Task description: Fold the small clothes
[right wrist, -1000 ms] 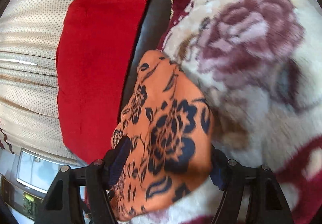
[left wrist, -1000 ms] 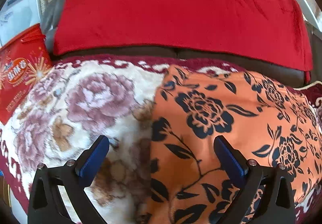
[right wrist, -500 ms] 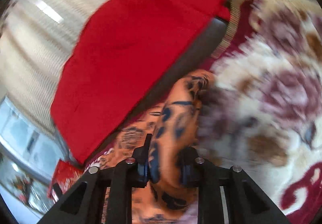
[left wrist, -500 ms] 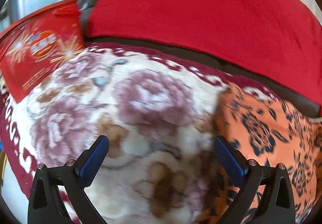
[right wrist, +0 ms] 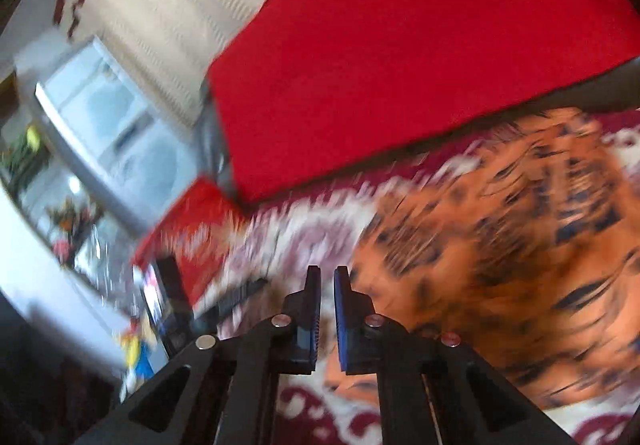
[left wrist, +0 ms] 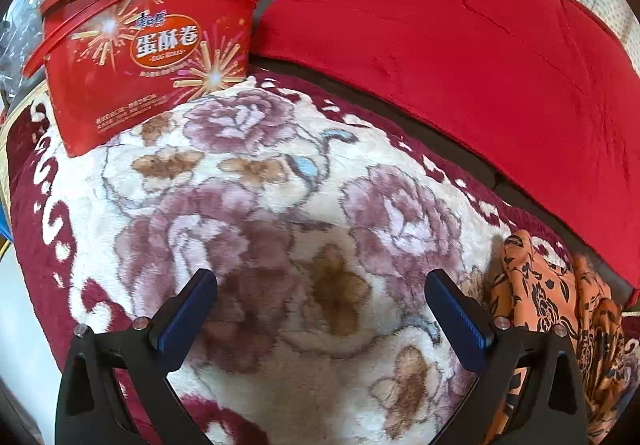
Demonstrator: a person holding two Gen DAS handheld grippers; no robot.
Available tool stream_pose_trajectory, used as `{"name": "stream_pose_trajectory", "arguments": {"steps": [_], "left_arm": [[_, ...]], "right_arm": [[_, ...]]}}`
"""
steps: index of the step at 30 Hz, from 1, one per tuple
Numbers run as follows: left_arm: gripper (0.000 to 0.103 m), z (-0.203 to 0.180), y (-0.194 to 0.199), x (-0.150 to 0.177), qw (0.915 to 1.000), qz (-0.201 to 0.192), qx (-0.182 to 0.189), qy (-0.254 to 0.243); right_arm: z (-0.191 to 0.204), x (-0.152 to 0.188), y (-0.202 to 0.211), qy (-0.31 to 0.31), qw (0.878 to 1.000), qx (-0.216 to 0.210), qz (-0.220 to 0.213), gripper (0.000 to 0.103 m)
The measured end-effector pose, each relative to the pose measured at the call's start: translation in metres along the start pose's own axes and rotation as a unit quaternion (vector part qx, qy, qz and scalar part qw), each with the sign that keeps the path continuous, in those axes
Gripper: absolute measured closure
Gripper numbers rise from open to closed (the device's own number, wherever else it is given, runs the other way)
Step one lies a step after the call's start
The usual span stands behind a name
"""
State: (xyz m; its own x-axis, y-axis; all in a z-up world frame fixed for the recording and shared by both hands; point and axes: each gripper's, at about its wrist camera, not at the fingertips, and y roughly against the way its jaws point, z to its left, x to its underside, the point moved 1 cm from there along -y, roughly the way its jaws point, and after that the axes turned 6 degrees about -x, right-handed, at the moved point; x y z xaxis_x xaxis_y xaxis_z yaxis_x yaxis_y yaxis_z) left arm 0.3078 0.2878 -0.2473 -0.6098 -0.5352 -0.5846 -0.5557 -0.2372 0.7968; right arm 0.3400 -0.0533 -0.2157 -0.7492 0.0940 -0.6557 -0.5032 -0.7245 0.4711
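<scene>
An orange garment with black flowers [left wrist: 560, 309] lies bunched at the right edge of the flowered blanket [left wrist: 280, 205] in the left wrist view. My left gripper [left wrist: 320, 309] is open and empty over the bare blanket, left of the garment. In the blurred right wrist view the garment [right wrist: 500, 237] spreads on the right. My right gripper [right wrist: 327, 285] has its fingers almost together beside the garment's left edge. A narrow gap shows between the pads, with no cloth seen in it.
A red snack tub [left wrist: 140, 53] stands at the blanket's back left. A red cushion [left wrist: 460, 45] leans along the sofa back; it also shows in the right wrist view [right wrist: 400, 45]. A cabinet and clutter [right wrist: 100, 149] lie to the left.
My left gripper swung left off the garment, staying open. My right gripper closed on the garment half a second ago, then swung left; no cloth shows between its fingers now.
</scene>
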Motion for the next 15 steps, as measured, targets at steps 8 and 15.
{"name": "stream_pose_trajectory", "arguments": {"steps": [8,15], "left_arm": [[0.0,-0.031,0.017,0.006,0.9941,-0.004,0.101,-0.037],[0.0,-0.105,0.049,0.041,0.9459,0.032,0.299,-0.122]], "right_arm": [[-0.03,0.027,0.039,0.03,0.999,0.016,-0.006,0.095],[-0.098,0.011,0.139,0.0,0.986,0.124,-0.111,0.095]]}}
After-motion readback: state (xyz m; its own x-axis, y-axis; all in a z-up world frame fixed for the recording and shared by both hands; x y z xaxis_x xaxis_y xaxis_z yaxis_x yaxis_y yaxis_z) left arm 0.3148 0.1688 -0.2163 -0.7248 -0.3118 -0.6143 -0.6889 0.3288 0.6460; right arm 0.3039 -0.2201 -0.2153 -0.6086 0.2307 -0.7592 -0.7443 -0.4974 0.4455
